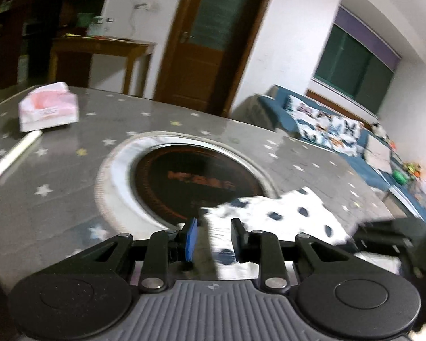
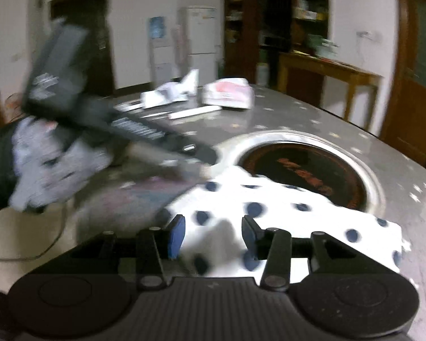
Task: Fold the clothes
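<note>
A white garment with dark blue dots [image 1: 284,216] lies on the grey star-patterned table [image 1: 56,199], partly over the rim of a round black hob. My left gripper [image 1: 214,236] is open, and the garment's left edge sits between its fingers. In the right wrist view the garment [image 2: 284,213] spreads ahead of my right gripper [image 2: 213,236], which is open with cloth under and between its fingers. A gloved hand [image 2: 56,164] holds the left gripper [image 2: 204,159] at the garment's far left corner. The right gripper's body [image 1: 383,236] shows at the right of the left wrist view.
A round black hob with a metal rim [image 1: 196,182] is set into the table's middle. A pink tissue box [image 1: 49,109] and a white marker with a red cap [image 1: 14,155] lie at the far left. Papers [image 2: 170,92] lie farther back. A blue sofa [image 1: 340,133] stands beyond the table.
</note>
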A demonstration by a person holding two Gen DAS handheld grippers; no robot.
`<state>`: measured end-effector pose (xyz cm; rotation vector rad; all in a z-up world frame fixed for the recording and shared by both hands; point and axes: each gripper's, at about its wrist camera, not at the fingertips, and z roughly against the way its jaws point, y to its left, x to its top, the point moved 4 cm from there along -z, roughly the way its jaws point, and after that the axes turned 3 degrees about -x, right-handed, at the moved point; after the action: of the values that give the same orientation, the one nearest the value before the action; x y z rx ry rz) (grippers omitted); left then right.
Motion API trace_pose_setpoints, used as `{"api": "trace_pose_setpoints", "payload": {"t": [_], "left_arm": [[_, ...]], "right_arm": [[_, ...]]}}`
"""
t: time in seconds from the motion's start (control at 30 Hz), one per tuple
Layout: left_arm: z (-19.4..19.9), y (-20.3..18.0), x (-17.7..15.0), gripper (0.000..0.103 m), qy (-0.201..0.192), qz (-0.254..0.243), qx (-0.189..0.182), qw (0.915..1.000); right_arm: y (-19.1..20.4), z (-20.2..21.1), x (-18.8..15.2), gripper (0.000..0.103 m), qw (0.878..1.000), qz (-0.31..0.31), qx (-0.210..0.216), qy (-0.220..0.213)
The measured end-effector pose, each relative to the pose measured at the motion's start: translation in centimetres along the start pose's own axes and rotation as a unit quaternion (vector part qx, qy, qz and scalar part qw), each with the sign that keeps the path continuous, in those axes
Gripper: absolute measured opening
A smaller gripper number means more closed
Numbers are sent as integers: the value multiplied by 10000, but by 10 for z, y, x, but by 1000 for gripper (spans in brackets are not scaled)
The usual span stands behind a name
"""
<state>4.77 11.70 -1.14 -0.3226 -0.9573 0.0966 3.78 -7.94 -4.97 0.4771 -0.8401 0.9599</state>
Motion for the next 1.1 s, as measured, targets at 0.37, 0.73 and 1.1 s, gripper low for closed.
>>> {"api": "trace_pose_setpoints", "payload": {"t": [0.37, 0.73, 1.1], "left_arm": [[-42, -7, -8, 24, 328, -361, 131, 9987], [-44, -13, 4, 24, 227, -490, 236, 9983], [-69, -26, 0, 24, 554, -826, 237, 9948]], "right_arm": [[-101, -9, -25, 44, 9859, -1324, -999, 207], [-122, -9, -26, 43, 9795, -1644, -1164, 40], [-132, -52, -10, 43, 9794, -1660, -1090, 364]]}}
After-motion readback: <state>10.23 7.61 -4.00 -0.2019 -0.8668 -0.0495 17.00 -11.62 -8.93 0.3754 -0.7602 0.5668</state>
